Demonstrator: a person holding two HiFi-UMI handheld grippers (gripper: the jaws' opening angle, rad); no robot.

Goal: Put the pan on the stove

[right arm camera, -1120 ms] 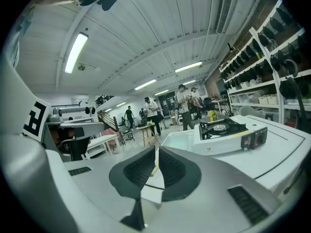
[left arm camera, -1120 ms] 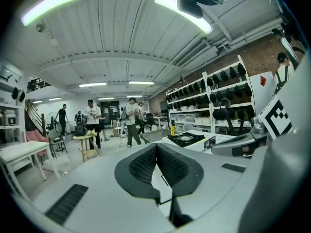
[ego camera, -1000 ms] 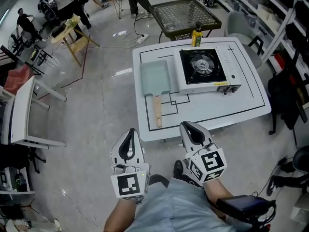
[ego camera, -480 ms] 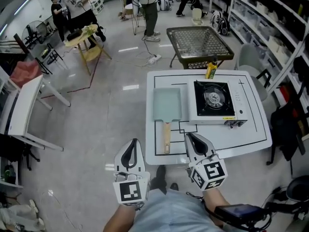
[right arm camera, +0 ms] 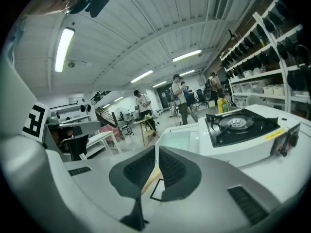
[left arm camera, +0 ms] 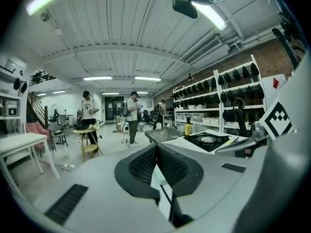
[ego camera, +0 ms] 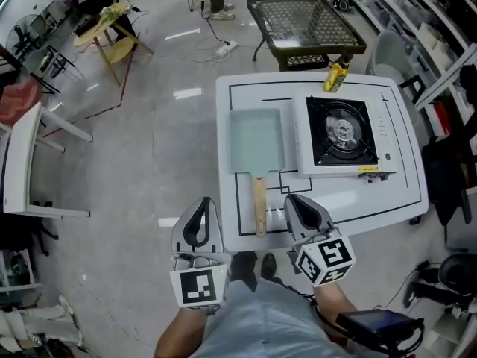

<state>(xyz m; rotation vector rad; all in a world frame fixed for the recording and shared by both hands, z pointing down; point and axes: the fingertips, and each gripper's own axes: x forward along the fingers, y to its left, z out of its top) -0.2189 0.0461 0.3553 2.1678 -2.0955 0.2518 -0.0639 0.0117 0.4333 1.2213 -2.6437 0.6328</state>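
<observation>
Head view. A rectangular pale-green pan (ego camera: pixel 257 139) with a wooden handle (ego camera: pixel 259 203) lies flat on the white table (ego camera: pixel 387 200), just left of the portable gas stove (ego camera: pixel 344 131) and not on its burner. The left gripper (ego camera: pixel 202 201) and right gripper (ego camera: pixel 292 198) hang at the table's near edge, either side of the handle's end. Both are clenched, jaws together on nothing. A yellow bottle (ego camera: pixel 337 75) stands behind the stove.

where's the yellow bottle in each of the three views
Head view: yellow bottle upper right, at the table's far edge, just beyond the stove.
Left gripper view: yellow bottle right of centre, left of the stove.
Right gripper view: yellow bottle right of centre, behind the stove.
Shared landmark: the stove.
</observation>
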